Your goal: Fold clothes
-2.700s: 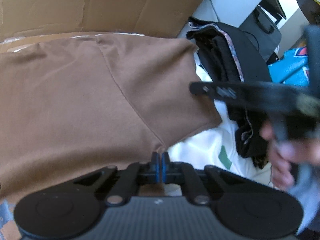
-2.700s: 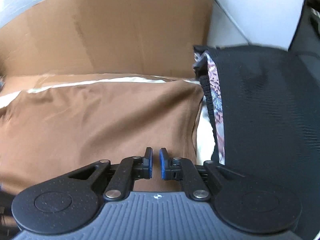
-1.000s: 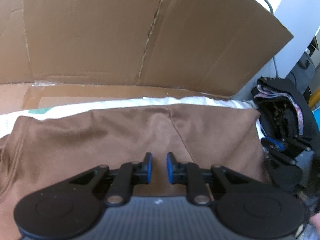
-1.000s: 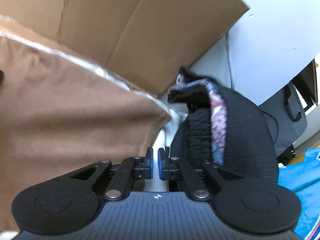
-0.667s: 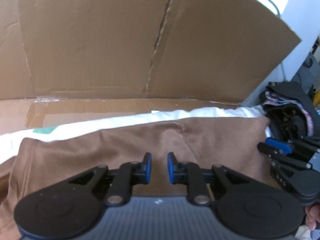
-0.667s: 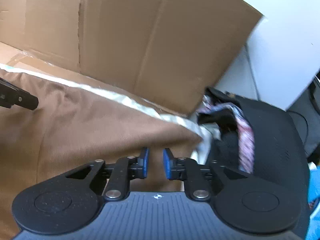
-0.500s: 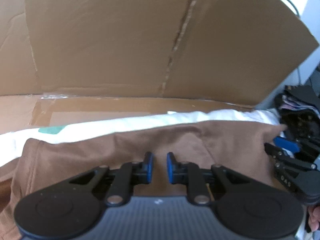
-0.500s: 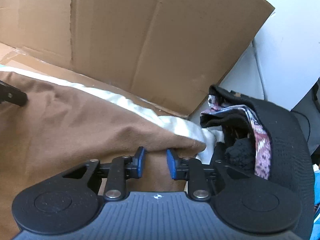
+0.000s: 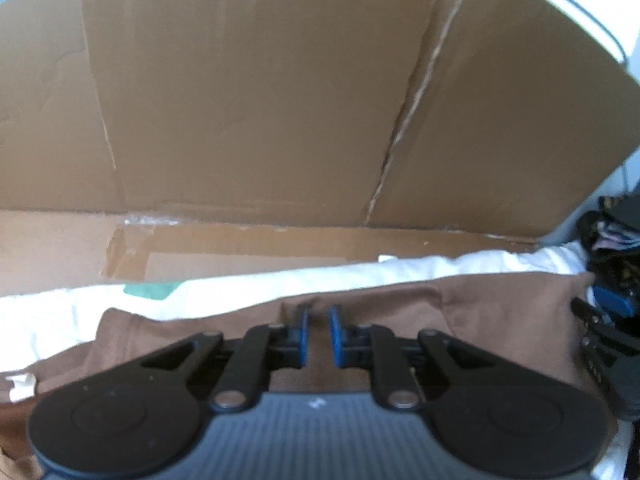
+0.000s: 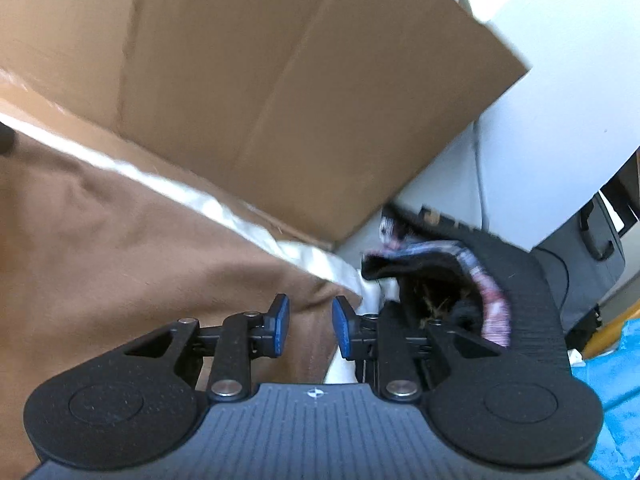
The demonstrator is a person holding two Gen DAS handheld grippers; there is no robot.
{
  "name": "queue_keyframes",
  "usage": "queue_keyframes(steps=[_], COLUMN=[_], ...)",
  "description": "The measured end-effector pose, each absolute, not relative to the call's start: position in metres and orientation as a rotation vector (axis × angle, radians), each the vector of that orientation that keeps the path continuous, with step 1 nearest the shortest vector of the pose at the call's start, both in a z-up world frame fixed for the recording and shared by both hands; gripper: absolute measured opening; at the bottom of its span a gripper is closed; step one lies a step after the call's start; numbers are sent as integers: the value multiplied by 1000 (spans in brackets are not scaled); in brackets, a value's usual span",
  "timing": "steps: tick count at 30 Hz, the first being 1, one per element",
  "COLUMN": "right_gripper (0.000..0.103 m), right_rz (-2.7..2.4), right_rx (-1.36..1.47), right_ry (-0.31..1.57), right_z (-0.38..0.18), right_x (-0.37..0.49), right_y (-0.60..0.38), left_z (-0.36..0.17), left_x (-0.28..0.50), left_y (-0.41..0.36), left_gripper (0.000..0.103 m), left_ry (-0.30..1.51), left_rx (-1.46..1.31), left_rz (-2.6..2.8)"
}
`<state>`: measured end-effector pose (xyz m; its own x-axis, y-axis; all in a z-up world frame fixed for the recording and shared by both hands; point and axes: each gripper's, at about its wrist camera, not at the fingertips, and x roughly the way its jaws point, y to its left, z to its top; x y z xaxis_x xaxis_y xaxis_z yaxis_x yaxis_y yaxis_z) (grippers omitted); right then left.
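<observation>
A brown garment (image 9: 500,312) lies flat over a white garment (image 9: 240,292) on cardboard. My left gripper (image 9: 318,334) hovers at the brown garment's far edge, near its middle. Its jaws stand a narrow gap apart, brown cloth shows between the pads, and the cloth puckers just ahead of the tips. My right gripper (image 10: 308,320) is open at the brown garment's (image 10: 120,260) far right corner. That corner lies between the blue pads (image 10: 282,320), which do not press on it. In the left wrist view the right gripper (image 9: 596,308) shows at the right edge.
An upright cardboard wall (image 9: 240,120) stands close behind the garments. A pile of dark clothes (image 10: 460,280) with a patterned band lies right of the brown garment. Farther right are a grey bag (image 10: 600,248) and blue cloth (image 10: 616,380). The white garment (image 10: 320,260) peeks out beyond the brown edge.
The right jaws went from almost shut to open around the brown corner. Both grippers moved up to the garment's far edge. The left jaws kept their narrow gap.
</observation>
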<state>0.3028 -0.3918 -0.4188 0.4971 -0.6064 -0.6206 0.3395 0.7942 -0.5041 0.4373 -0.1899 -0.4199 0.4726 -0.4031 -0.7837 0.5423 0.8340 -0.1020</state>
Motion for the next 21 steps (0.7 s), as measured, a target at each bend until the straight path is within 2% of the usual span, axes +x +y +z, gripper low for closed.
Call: queue_keyframes(steps=[7, 12, 21], right_gripper=[25, 21, 21], right_rz=[-483, -490, -613], right_rx=[-156, -78, -40], right_ry=[846, 883, 901], right_z=[-410, -423, -438], right_x=[303, 318, 340], right_y=[-394, -412, -438], left_z=[-423, -431, -441], left_x=[436, 441, 456], left_y=[-188, -183, -172], left_gripper=[14, 14, 3], left_ry=[922, 939, 975], left_rx=[203, 218, 152], left_rz=[-612, -586, -530])
